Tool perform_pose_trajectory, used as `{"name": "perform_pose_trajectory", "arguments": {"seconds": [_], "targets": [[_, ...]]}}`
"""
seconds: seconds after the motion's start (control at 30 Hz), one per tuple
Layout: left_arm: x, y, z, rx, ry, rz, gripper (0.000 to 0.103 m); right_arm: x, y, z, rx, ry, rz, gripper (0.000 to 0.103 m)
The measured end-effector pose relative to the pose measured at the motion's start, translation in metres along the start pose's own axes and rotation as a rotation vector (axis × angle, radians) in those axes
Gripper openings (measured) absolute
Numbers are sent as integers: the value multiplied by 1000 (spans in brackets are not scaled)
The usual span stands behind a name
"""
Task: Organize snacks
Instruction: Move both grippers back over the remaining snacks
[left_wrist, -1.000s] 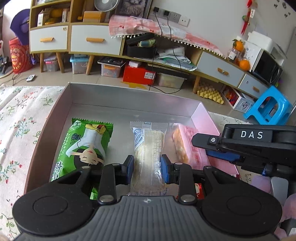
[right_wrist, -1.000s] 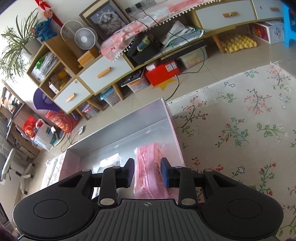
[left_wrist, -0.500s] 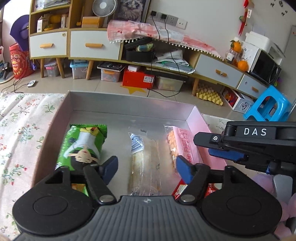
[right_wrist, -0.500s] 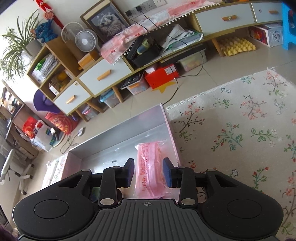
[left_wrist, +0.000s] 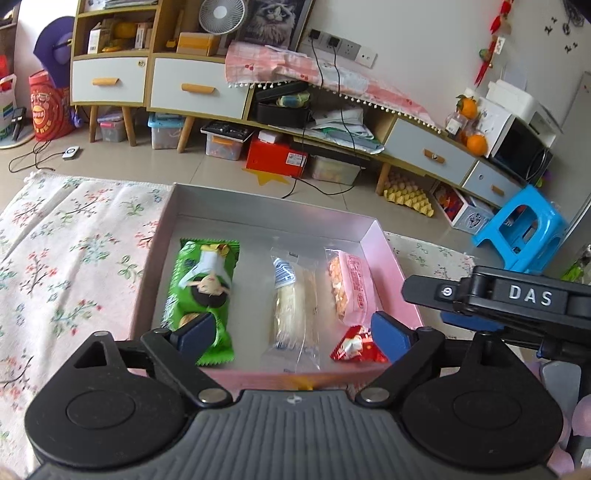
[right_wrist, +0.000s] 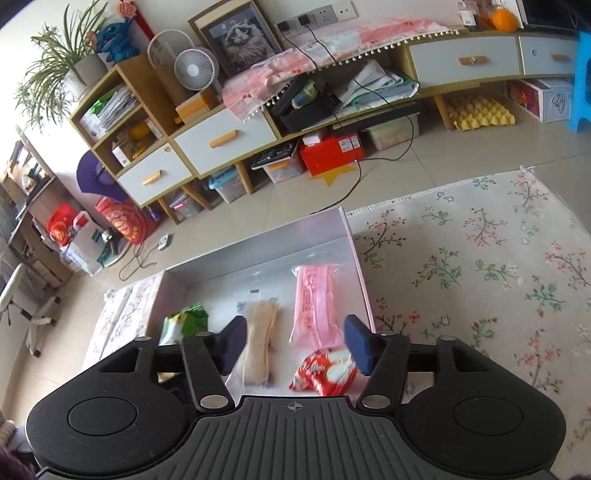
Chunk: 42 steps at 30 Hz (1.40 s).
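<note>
The left gripper (left_wrist: 293, 334) has just been opening; its fingers are wide apart and hold nothing, with the green snack (left_wrist: 201, 299) under the left finger and the clear snack (left_wrist: 293, 308) between them in the box (left_wrist: 266, 216). The right gripper (right_wrist: 295, 345) has just been opening too and grips nothing. The pink snack (right_wrist: 314, 302) lies ahead between its fingers, and the red snack (right_wrist: 325, 373) is by the right finger.

Right tongs (right_wrist: 295, 341) just opening, above pink packet (right_wrist: 316, 304) and red packet (right_wrist: 325, 373) in box (right_wrist: 360, 266).
</note>
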<state>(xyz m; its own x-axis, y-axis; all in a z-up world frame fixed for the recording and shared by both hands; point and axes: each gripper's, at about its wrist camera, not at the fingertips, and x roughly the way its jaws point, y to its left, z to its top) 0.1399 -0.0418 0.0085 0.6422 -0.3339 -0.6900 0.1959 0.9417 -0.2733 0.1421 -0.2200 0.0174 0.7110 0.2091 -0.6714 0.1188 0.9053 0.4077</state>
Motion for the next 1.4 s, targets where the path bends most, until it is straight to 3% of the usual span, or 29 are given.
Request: {"name": "perform_pose_trajectory", "arguments": {"seconds": [0.27,0.5,0.67,0.87,1.1,1.27,1.4], "targets": [[-25,2,-11,28,24,9,102,-39,6,-8,-42,-8,-9,83],[-40,6,-23,53,93,118,103,-63,6,-24,-57,5,4,88],[-48,17,-41,59,96,125,103,-71,1,-45,-86,5,29,92],[-60,24,-59,134,59,107,103,-78,-19,-59,-101,-8,78,92],[-61,35,-83,170,72,80,103,-76,-28,-81,-279,-11,34,97],[-60,38,-100,239,40,94,103,-63,-29,-110,-438,40,-5,97],[-56,42,-108,237,39,56,103,-56,-28,-131,-555,72,-11,97]]}}
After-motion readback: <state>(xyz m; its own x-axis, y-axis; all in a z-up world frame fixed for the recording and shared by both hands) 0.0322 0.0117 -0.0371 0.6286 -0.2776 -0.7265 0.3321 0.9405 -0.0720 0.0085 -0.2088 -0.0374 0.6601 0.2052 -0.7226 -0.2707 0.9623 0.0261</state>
